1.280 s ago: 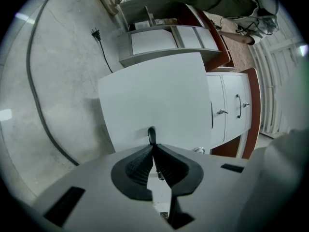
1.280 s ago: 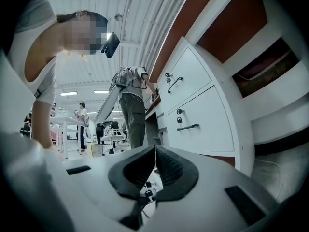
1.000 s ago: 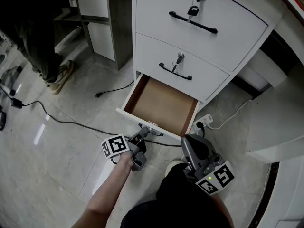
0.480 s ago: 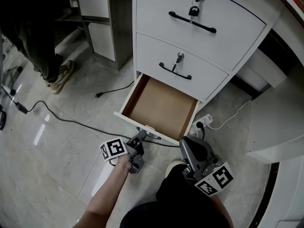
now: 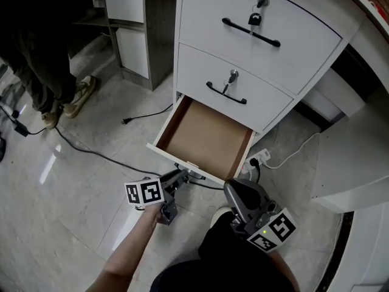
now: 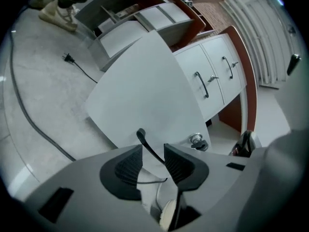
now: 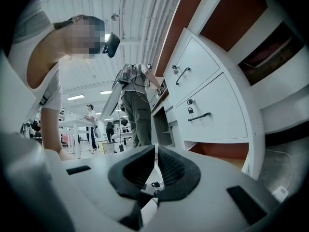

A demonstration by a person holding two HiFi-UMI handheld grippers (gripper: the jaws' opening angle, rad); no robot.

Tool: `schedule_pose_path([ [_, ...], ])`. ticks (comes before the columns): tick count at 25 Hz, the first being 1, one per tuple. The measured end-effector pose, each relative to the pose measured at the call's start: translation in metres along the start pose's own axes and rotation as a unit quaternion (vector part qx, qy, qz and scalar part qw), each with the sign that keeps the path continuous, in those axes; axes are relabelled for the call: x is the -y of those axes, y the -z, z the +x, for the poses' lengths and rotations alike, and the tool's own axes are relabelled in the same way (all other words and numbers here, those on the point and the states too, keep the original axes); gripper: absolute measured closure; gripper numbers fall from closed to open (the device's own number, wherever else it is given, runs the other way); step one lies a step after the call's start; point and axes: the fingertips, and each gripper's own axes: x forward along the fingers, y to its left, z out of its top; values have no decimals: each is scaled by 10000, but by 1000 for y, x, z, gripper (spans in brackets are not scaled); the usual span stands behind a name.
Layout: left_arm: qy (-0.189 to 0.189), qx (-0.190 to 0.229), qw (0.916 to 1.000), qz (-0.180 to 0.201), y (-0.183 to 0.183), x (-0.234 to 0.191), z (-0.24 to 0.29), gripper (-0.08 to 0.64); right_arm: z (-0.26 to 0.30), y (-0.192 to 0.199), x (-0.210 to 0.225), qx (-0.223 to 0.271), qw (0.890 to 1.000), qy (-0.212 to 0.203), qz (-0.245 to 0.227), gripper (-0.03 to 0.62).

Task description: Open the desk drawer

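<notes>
1. The left gripper is at the front of the open drawer and points slightly down at the drawer's white front.
2. Its jaws have just been opening and now stand moderately wide. The black handle runs slantwise between the pads, which do not clamp it.
3. The drawer is the lowest of three. It is pulled out toward the left gripper, and its brown inside shows just beyond the jaws.
4. Farther ahead and above, the middle drawer and the top drawer are shut. Each has a black handle and a lock.
5. The right gripper hangs just right of the left gripper, near the drawer's right front corner and apart from it.
6. In the right gripper view its jaws are nearly together, with only a thin slit between the pads and nothing in it.
7. Ahead of the right gripper and to its right are the white drawer fronts. Ahead and to its left stands a person.
8. A power strip lies on the floor just beyond the right gripper.
9. A black cable trails over the floor well left of the left gripper, and a shoe stands farther off on that side.
</notes>
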Motion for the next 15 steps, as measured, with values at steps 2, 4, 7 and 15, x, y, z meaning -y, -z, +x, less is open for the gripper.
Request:
schedule_pose_path([
  [2,52,-85,9998,197,0,4,-8,430,1,5,-2,-141,9999,-50,-49,572],
  [4,76,-101,9991,416,0,6,-17,430,2,9,-1,-284,9995,-64,-124,572],
  [7,-65,-65,9951,980,-4,7,-30,436,7,8,3,-389,9990,-49,-229,572],
  [15,-43,-31,9811,1934,-29,54,-51,548,50,-20,12,-645,9962,-24,-580,574],
])
